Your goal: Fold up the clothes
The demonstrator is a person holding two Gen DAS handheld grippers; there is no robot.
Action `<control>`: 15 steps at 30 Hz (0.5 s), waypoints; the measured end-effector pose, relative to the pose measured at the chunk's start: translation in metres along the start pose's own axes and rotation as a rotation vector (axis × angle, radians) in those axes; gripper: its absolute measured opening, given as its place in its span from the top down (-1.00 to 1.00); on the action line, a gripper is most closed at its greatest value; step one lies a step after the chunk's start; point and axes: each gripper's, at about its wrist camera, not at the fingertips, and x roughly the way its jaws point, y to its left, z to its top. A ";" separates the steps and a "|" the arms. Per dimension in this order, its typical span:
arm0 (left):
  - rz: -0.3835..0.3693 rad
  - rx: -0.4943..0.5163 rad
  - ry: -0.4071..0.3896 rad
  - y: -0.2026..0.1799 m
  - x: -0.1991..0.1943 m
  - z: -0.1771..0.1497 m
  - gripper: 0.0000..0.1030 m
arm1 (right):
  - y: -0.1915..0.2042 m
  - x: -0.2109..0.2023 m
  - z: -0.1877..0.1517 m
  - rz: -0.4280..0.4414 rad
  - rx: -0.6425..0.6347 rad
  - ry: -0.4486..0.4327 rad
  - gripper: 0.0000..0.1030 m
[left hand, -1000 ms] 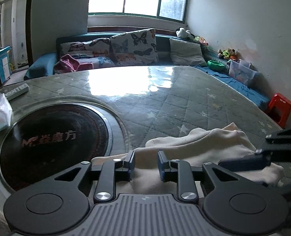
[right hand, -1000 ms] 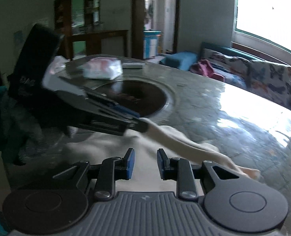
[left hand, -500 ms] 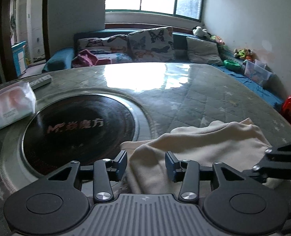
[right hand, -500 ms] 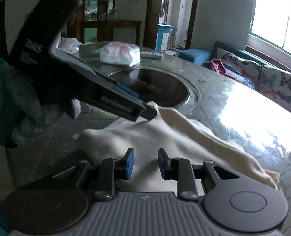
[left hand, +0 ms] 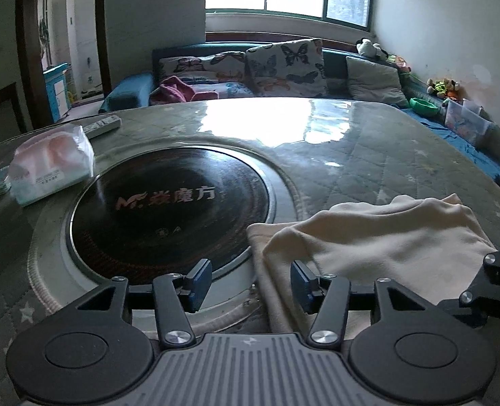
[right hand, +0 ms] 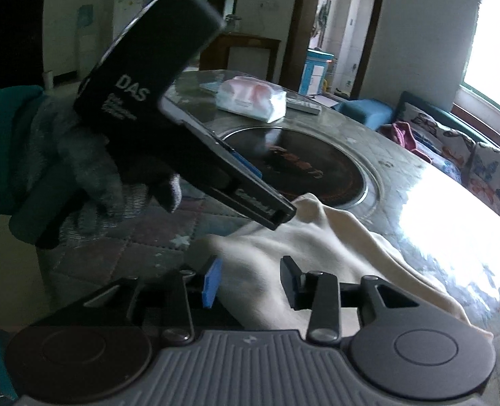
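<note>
The cream garment (left hand: 378, 240) lies bunched on the counter (left hand: 368, 155) at its near edge, just beside the dark round hotplate (left hand: 172, 203), its long axis running roughly left to right across the left wrist view. The left gripper (left hand: 251, 282) stands with jaws wide and empty, the cloth's left hem right between and beneath them (so this one seems nearer a corner). The right gripper (right hand: 251, 282) hovers over the opposite end, jaws likewise wide and empty. The garment's near edge is hidden under both gripper bodies, and its type is hard to make out.
</note>
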 end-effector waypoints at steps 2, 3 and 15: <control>0.007 -0.005 0.000 0.002 -0.001 -0.001 -0.14 | 0.006 0.002 0.002 0.001 -0.030 0.002 0.19; 0.010 -0.007 0.000 0.003 -0.001 -0.001 -0.15 | 0.008 0.003 0.003 0.005 -0.038 0.003 0.18; 0.034 -0.050 0.009 0.019 -0.005 -0.007 -0.35 | 0.029 0.022 0.004 -0.020 -0.121 0.042 0.12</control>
